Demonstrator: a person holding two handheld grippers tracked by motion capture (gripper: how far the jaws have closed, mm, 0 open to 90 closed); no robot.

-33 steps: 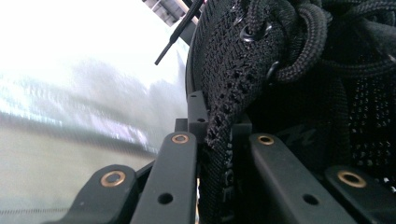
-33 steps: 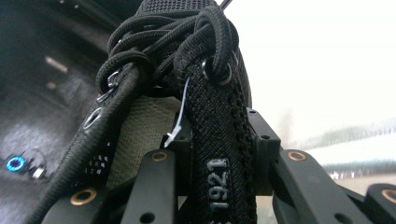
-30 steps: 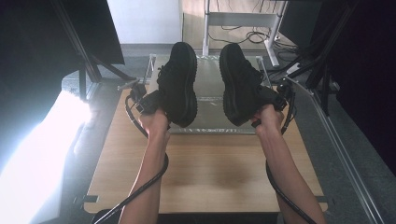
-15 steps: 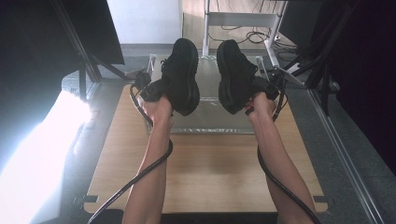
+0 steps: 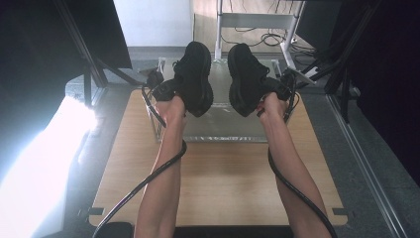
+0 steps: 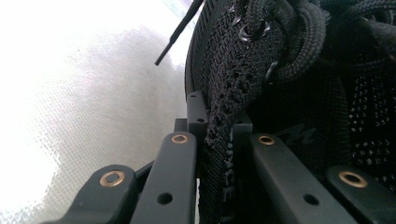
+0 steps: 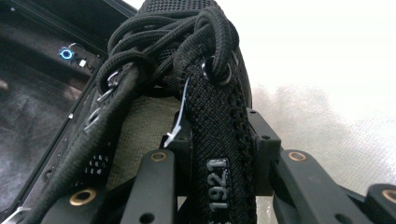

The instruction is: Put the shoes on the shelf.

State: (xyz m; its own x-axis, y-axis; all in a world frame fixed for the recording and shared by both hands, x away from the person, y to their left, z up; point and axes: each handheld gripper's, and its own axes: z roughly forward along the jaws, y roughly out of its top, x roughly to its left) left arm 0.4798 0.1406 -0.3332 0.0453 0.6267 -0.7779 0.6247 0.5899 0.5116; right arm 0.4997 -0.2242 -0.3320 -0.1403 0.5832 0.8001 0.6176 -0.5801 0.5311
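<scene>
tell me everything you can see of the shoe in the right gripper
The right shoe is a black chunky lace-up with a mesh fabric upper, thick round laces through metal eyelets, and a side strip printed 1921. The right gripper is shut on that strip by the opening, holding the shoe above the clear box, apart from the left shoe.

I see a wooden table [image 5: 218, 183], a clear box [image 5: 218, 130] on it, and cables [image 5: 257, 38] beyond.

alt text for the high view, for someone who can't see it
Two forearms reach up from the bottom edge, each hand holding tongs shut on a black shoe: left shoe, right shoe. The shoes hang side by side over a clear tray at the far end of a wooden table.
</scene>
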